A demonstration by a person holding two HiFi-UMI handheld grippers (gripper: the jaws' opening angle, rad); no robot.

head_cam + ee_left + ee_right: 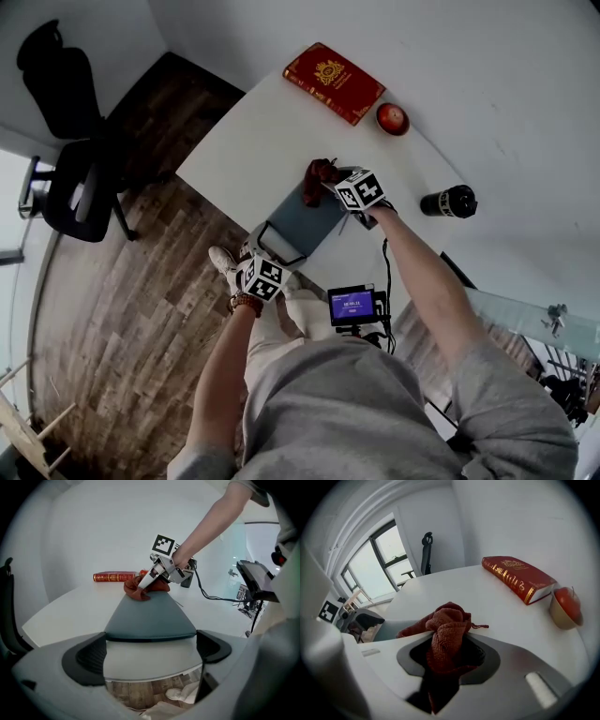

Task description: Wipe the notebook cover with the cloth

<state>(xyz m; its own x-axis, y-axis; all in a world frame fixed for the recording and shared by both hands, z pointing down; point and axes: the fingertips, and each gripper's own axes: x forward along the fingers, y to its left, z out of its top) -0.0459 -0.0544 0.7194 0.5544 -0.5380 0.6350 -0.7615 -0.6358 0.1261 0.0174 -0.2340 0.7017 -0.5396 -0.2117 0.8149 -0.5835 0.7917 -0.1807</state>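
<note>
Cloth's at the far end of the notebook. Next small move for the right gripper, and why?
Probably drag the cloth along the notebook cover toward the left gripper. The right gripper is shut on the cloth, which sits bunched at the cover's far end. The rest of the grey-blue cover is bare, and the left gripper's open jaws flank its near edge.
</note>
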